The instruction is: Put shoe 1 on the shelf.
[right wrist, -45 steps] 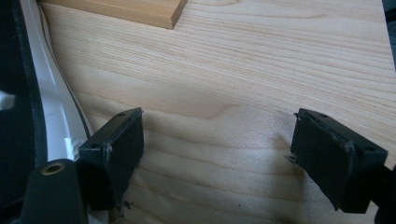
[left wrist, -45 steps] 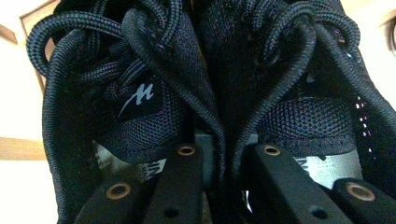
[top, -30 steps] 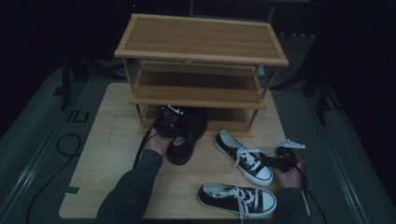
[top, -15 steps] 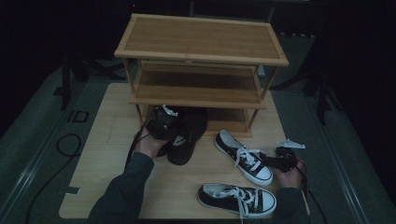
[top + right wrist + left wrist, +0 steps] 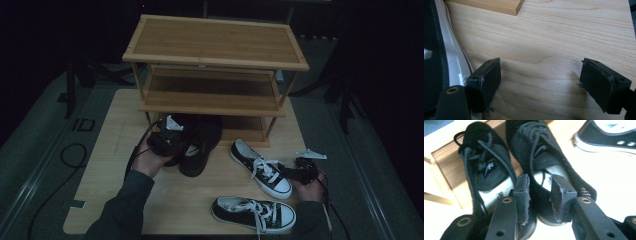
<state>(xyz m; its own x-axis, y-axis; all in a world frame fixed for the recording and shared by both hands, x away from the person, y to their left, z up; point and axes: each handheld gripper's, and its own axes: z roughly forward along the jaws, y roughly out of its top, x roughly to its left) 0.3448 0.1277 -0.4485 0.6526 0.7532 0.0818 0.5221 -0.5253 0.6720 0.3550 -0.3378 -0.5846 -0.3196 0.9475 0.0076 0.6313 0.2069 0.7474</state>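
Left gripper view, looking along the jaws: two black shoes lie side by side, toes pointing away toward the low board of the shoe rack (image 5: 215,107). The right-hand black shoe (image 5: 544,167) has its heel collar between the two pads; one pad sits inside the opening over the pale insole, the other on the outer side of the heel wall. The jaws have just been closing, with that heel wall between them. Whether the pads already press the fabric is hard to judge at this angle; probably a light pinch, not confirmed. The neighbouring black shoe (image 5: 484,167) lies just beside it, touching along the sides, its heel under the near jaw arm.

Key relation: the shoe's long axis runs straight away from the left gripper (image 5: 172,135), heel nearest, toe at the rack's bottom shelf. Any push or lift goes along that axis, forward into the rack.

High view: the left hand (image 5: 147,160) is at the black pair on the desk (image 5: 115,150), in front of the rack's lower left. The right gripper (image 5: 295,172) rests well apart, beside the heel of one white-soled sneaker (image 5: 261,167), jaws spread wide over bare wood, holding nothing. A second sneaker (image 5: 254,214) lies nearer the desk's front edge.
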